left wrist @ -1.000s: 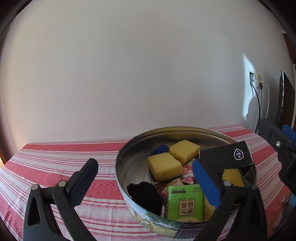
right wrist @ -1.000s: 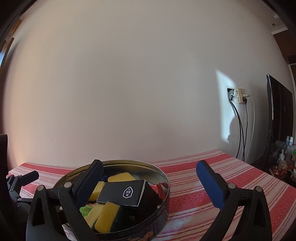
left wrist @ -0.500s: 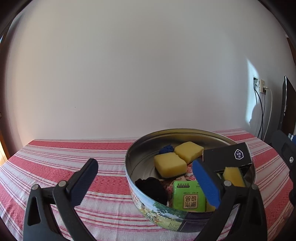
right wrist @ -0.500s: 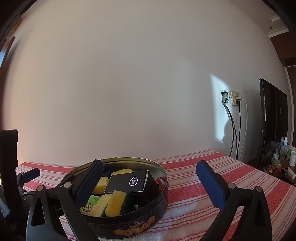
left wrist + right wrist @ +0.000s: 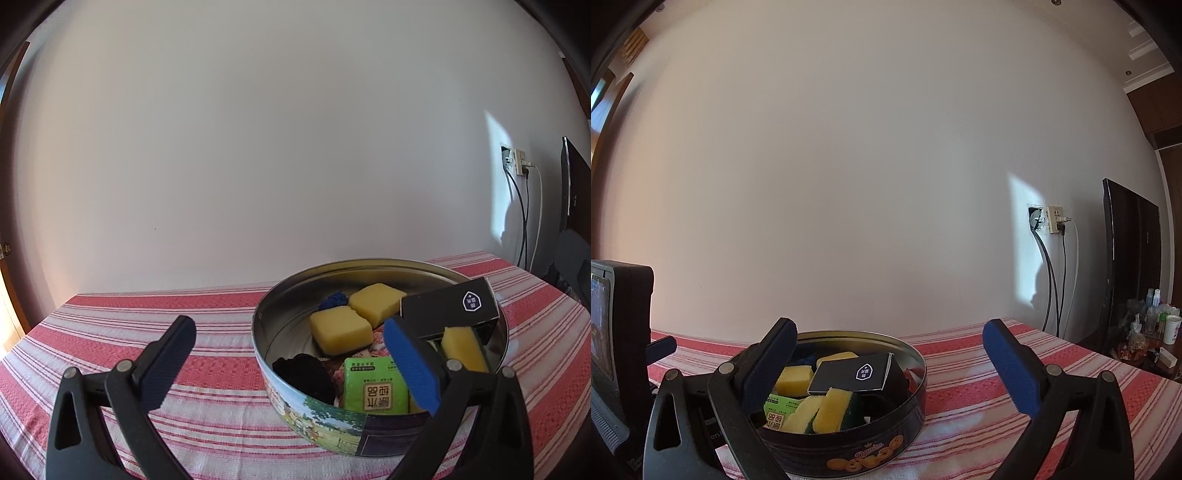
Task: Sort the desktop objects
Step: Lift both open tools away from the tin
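1. On a red-and-white striped tablecloth (image 5: 221,369), against a plain pale wall (image 5: 258,147), a round metal tin (image 5: 266,332) holds the sorted desktop objects.
2. My left gripper (image 5: 291,367) hangs in front of the tin with jaws spread wide and empty; its left finger stands over bare cloth and its right finger crosses the tin's near rim in that view.
3. My right gripper (image 5: 901,363) is likewise spread wide and grips nothing; its left finger overlaps the tin's left side, its right finger stands over cloth to the right of the tin.
4. Inside the tin, two yellow sponges (image 5: 341,328) lie side by side near the middle, with a small blue object (image 5: 332,300) just behind them.
5. A black box (image 5: 448,308) with a white emblem lies tilted on the pile at the tin's right side, resting over another yellow sponge with a green backing (image 5: 834,408).
6. A green packet (image 5: 375,386) printed with characters lies at the near edge, with a dark bundle of black cloth (image 5: 304,374) just to its left.
7. At far right, cables (image 5: 1054,280) drop from a wall socket (image 5: 1054,219), beside a dark flat screen (image 5: 1130,258).
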